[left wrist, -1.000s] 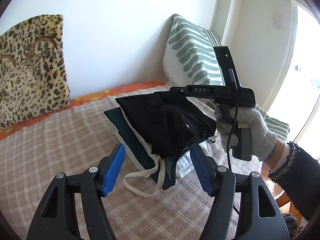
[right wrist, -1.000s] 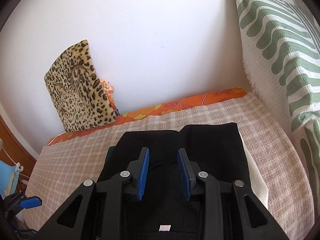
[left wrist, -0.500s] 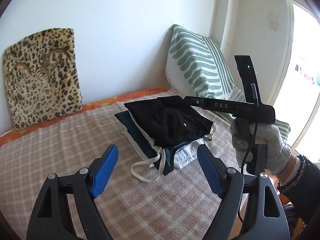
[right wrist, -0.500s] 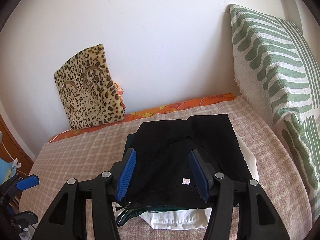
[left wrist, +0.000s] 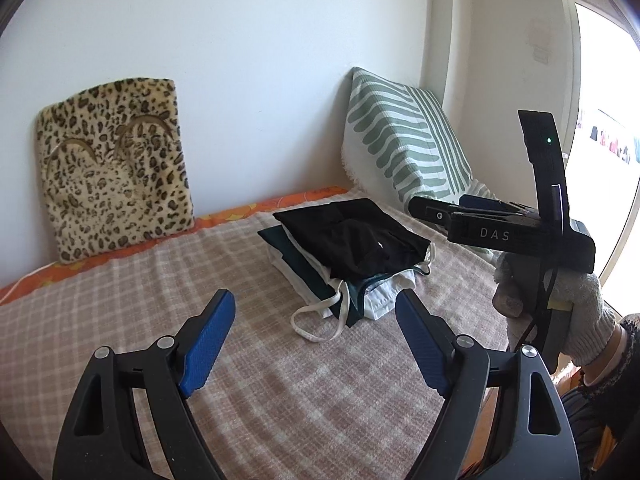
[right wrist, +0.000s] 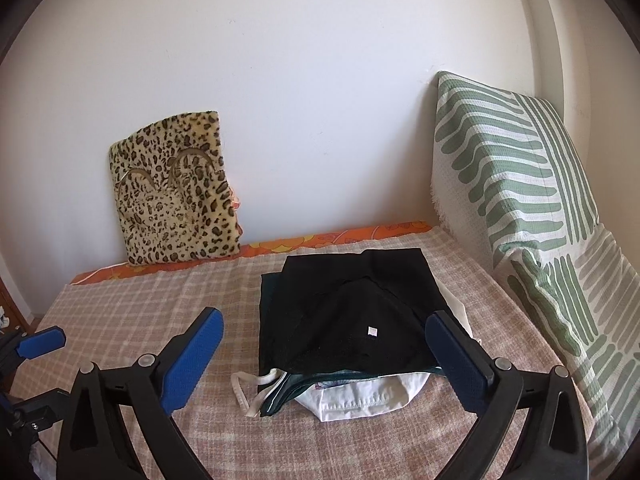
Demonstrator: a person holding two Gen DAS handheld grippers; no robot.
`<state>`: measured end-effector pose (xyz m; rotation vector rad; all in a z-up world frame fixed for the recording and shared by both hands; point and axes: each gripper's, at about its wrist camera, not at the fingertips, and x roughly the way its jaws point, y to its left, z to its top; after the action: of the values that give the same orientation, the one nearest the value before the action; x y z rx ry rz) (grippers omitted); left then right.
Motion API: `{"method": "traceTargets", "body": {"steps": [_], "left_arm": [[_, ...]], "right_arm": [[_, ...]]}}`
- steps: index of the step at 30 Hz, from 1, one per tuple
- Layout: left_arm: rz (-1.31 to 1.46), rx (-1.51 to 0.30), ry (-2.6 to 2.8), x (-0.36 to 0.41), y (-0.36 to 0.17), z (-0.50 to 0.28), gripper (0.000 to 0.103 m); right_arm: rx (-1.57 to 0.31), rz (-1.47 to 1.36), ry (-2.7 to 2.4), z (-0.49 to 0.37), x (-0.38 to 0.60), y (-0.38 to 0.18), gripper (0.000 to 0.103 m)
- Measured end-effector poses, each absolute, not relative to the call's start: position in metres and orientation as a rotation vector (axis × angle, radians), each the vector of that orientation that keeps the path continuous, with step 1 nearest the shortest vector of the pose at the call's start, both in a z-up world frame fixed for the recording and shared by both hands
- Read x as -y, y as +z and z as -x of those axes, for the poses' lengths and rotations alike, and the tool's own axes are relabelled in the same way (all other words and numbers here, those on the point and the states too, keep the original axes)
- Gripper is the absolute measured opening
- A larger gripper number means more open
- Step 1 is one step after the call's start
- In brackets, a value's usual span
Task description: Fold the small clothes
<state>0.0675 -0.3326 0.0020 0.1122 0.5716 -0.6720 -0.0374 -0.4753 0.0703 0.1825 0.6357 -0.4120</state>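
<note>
A pile of folded clothes (right wrist: 344, 344) is being kept near the middle of the bed (right wrist: 160, 304), with the black piece (left wrist: 352, 236) lying on top. Under it, a dark green piece (left wrist: 300, 268) and a white piece (right wrist: 360, 396) are being shown at the edges. A white strap (left wrist: 316, 320) is being left loose at the front of the pile.

The left gripper (left wrist: 316, 336) is being held above the bed, near the pile, with its jaws wide and nothing in them. The right gripper (right wrist: 324, 356) is being held just in front of the pile, also wide and empty.

The pile looks nearly done. To finish well, the loose strap should probably be tucked under gently. The top piece should not be bumped, or the pile could be pushed crooked.
</note>
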Motion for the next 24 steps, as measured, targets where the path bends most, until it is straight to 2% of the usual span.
{"method": "traceTargets", "body": {"steps": [9, 10, 12, 13, 24], "left_arm": [[-0.114, -0.572, -0.607, 0.310, -0.001, -0.058, 0.087], [-0.114, -0.573, -0.604, 0.308, -0.001, -0.057, 0.089], [-0.115, -0.573, -0.596, 0.304, -0.003, -0.056, 0.099], [-0.115, -0.570, -0.591, 0.302, -0.004, -0.055, 0.100], [-0.129, -0.608, -0.525, 0.294, -0.025, -0.059, 0.101]], "right_arm": [[-0.633, -0.143, -0.449, 0.054, 0.436, 0.071, 0.103], [-0.632, -0.136, -0.448, 0.055, 0.433, 0.071, 0.103], [-0.627, -0.135, -0.450, 0.058, 0.428, 0.071, 0.103], [-0.625, -0.141, -0.452, 0.059, 0.426, 0.070, 0.103], [-0.600, -0.158, -0.514, 0.065, 0.422, 0.053, 0.103]]}}
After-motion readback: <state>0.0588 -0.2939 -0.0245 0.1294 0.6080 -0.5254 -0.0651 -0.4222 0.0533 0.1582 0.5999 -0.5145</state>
